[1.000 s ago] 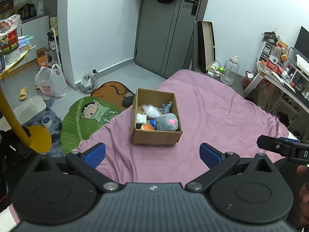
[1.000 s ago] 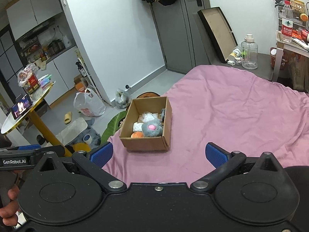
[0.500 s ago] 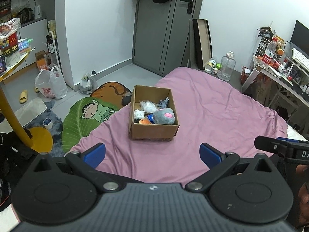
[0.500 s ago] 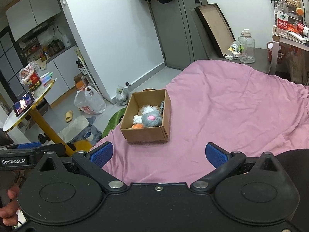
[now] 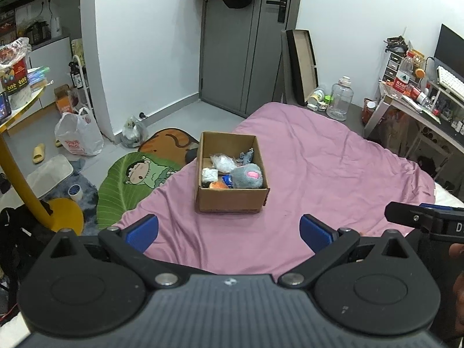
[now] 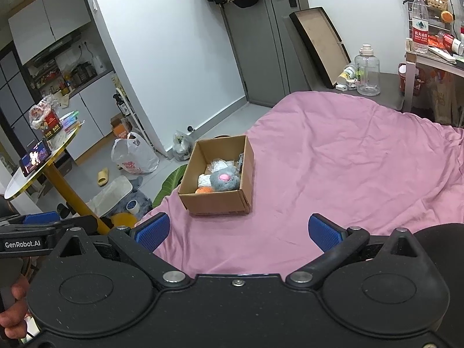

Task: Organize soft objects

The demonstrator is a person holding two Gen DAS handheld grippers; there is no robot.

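Note:
An open cardboard box (image 5: 230, 201) (image 6: 216, 203) stands on the pink bedspread (image 5: 333, 174) (image 6: 348, 159) near its left edge. Inside lie several soft toys: a grey plush with a pink spot (image 5: 249, 176) (image 6: 224, 179), an orange one (image 5: 218, 185) (image 6: 204, 190), white ones (image 5: 209, 174) and a small grey-blue one (image 5: 246, 156). My left gripper (image 5: 229, 233) hovers open well short of the box, nothing between its blue pads (image 5: 142, 232). My right gripper (image 6: 239, 233) is likewise open and empty, the box ahead and to its left.
A yellow-legged round table (image 6: 40, 168) stands left of the bed, with a white plastic bag (image 5: 78, 139), a slipper (image 5: 39, 153) and leaf-shaped mat (image 5: 130, 179) on the floor. A desk (image 5: 420, 110) and a water jug (image 5: 339, 98) are at the right. A hand (image 6: 13, 316) holds the other gripper.
Both grippers have drawn back and risen from the box, which now looks smaller and farther off. Their jaws stay open; the box and toys have not moved.

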